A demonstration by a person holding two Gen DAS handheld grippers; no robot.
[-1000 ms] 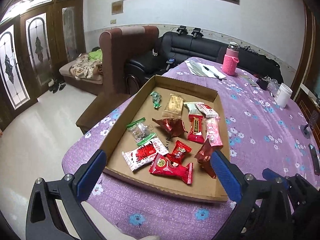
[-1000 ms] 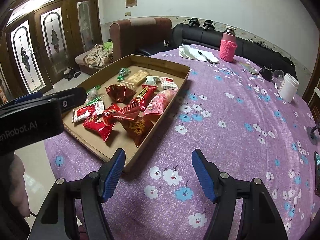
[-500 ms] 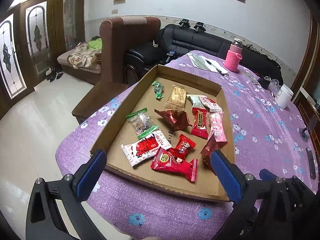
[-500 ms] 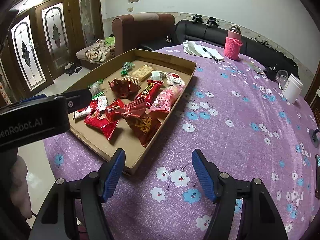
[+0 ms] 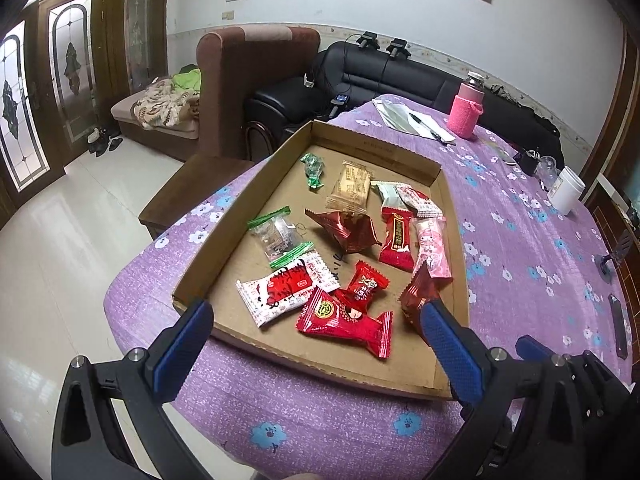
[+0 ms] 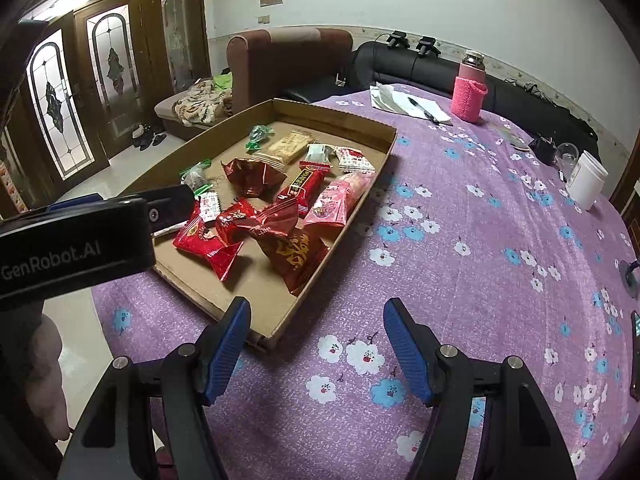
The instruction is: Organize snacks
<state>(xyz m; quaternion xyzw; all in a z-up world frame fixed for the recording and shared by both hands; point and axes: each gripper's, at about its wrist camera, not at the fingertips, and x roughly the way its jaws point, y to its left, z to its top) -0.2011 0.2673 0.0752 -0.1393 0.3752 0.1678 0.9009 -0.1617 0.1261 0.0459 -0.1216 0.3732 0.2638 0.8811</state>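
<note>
1. The left tool point(image 5: 316, 320) hangs spread and empty over the near edge of the tray point(image 5: 376, 148); the right tool point(image 6: 316, 332) is also spread and empty, above the bare purple surface point(image 6: 480, 240) at the tray's near right corner.
2. Risk: the snacks point(image 5: 352, 240) overlap in the lower centre of the left view. A tool closing there may well pinch two wrappers at once, or slip off the glossy foil.
3. Risk: the tray is light cardboard with a low wall. A finger catching that wall could shove or tip it.
4. In the left view the red pack point(image 5: 348, 320) lies between the left tool's fingers, just beyond the tips. In the right view all the snacks sit up and left of the right tool, apart from it.
</note>
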